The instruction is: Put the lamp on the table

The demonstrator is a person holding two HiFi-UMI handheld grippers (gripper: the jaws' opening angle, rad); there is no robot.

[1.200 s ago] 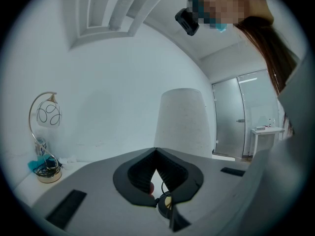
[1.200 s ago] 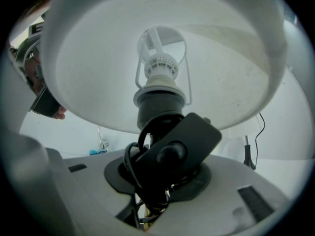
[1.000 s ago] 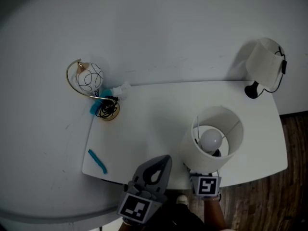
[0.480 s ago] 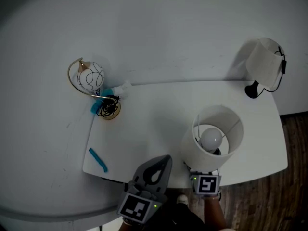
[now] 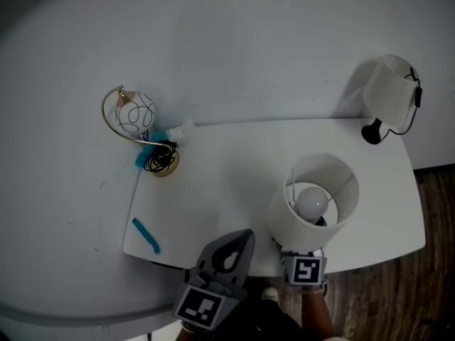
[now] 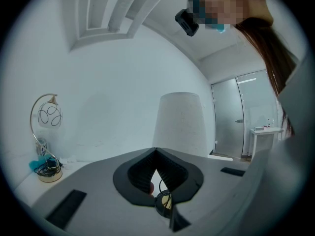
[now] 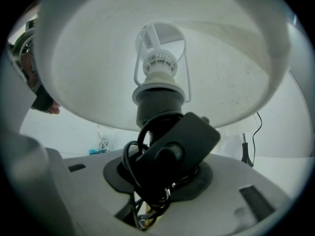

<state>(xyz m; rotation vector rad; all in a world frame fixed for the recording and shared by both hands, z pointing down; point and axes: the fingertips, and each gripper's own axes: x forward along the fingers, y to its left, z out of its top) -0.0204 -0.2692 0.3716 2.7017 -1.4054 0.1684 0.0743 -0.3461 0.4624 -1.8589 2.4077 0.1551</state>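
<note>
Open tabletop [image 5: 227, 183] runs through the middle. My lamp [image 5: 281, 222] fills the near right; a gold wire lamp [image 5: 135, 123] and another shaded lamp [image 5: 389, 94] block the far corners (blue strip [image 5: 145, 236] near left).

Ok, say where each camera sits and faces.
Head view: on the head, steeply down at the table; left claw and right claw at bottom.
Left gripper view: on the left claw, looking across the table at the lamp; jaws shut.
Right gripper view: on the right claw, up into the lampshade; jaws, just opening, flank the stem.
Shared: all three see the lamp.
</note>
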